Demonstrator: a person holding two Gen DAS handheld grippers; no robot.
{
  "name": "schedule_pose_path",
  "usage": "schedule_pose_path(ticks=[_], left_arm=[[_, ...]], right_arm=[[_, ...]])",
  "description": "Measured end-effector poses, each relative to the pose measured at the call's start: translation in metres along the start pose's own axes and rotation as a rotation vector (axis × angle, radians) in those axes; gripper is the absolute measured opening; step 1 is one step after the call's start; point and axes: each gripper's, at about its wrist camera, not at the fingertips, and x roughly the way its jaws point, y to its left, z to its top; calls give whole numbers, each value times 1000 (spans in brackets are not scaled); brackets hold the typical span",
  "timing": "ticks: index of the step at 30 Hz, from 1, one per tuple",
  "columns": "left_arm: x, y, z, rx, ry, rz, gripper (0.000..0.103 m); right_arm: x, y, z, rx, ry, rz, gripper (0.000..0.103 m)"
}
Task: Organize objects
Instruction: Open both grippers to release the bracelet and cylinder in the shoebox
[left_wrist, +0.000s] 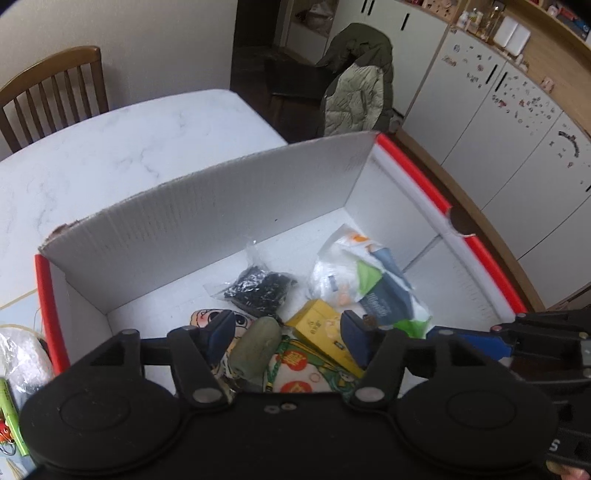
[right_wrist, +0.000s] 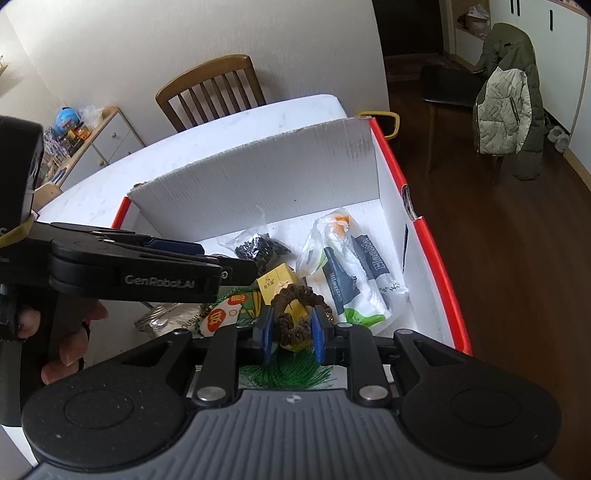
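A white cardboard box (left_wrist: 207, 221) with a red rim stands on the table. Inside lie a bag of black beads (left_wrist: 262, 288), a white packet with a blue-green label (left_wrist: 369, 284), a yellow carton (left_wrist: 321, 332) and a cartoon-printed packet (left_wrist: 303, 373). My left gripper (left_wrist: 288, 338) hangs open just above them, a grey-green lump (left_wrist: 255, 347) beneath its gap. In the right wrist view, my right gripper (right_wrist: 293, 332) is shut on a brown braided ring (right_wrist: 299, 295) with a green tassel (right_wrist: 288, 373), over the box's (right_wrist: 258, 177) near end. The left gripper (right_wrist: 236, 267) shows side-on.
The box sits on a white marble table (left_wrist: 129, 147) with a wooden chair (left_wrist: 55, 92) behind it. A crinkled plastic bag (left_wrist: 18, 354) lies left of the box. A jacket hangs on a chair (right_wrist: 506, 99) across the wooden floor. A hand (right_wrist: 70, 343) grips the left tool.
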Motion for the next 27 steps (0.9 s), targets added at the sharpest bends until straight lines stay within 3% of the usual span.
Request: schedule_pose_path(ticks=[23, 27], left_arm=[[-97, 6, -35, 11, -191, -9, 79], [-110, 16, -41, -4, -217, -3, 81]], right_arm=[[-49, 33, -7, -39, -100, 21, 28], [-54, 42, -8, -44, -112, 18, 34]])
